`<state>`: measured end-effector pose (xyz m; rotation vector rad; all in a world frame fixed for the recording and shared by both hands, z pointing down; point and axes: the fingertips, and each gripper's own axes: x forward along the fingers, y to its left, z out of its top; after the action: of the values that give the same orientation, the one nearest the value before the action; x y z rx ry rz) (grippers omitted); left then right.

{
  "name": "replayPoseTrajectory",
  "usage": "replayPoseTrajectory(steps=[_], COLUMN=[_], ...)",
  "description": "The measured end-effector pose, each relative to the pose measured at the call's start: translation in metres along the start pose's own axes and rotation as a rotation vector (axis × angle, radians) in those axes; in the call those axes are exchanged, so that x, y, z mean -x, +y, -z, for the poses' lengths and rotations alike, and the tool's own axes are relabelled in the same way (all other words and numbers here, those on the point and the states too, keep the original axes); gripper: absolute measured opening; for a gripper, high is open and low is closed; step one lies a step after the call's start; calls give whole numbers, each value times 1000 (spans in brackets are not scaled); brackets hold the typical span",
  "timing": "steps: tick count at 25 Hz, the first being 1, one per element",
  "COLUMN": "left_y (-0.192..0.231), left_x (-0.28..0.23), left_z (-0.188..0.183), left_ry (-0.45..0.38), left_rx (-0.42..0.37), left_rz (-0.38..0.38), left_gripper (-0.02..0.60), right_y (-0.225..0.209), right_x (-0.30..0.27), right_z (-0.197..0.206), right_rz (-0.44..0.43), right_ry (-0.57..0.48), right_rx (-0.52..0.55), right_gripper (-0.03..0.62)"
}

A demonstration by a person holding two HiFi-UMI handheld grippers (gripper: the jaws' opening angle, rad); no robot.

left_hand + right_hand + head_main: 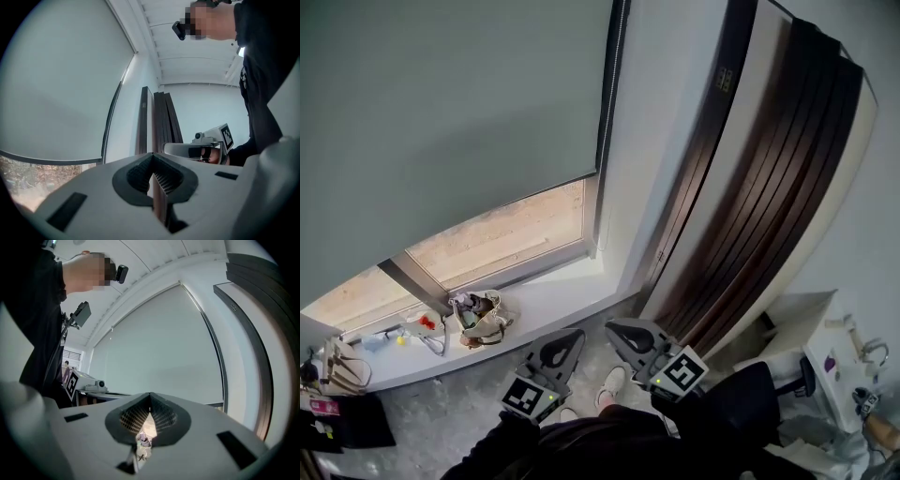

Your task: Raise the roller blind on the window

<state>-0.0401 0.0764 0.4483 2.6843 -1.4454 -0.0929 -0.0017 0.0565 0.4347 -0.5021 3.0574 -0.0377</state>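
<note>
Head view: roller blind (441,112) hem well above windowsill (555,305); glass strip (502,234) exposed

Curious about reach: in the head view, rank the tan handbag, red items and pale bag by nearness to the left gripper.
From the left gripper:
1. Tan handbag, mid-sill.
2. Red items, further left.
3. Pale bag, far left.
</note>
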Motion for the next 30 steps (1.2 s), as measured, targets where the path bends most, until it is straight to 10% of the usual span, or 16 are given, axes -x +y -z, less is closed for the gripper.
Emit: replayPoseTrajectory(steps=[17, 30], left_y=[83, 205], left_x=[-168, -287], left_z=[-29, -90], left_ry=[-22, -13], left_rx=[-11, -23], left_rz=[-57, 77], left_gripper=[5, 214], right_y=[-188, -227], right_x=[-33, -65], right_z=[-32, -27], right_rz=[-35, 113], right_ry=[-64, -37], right_rx=[34, 31], right_gripper=[2, 3])
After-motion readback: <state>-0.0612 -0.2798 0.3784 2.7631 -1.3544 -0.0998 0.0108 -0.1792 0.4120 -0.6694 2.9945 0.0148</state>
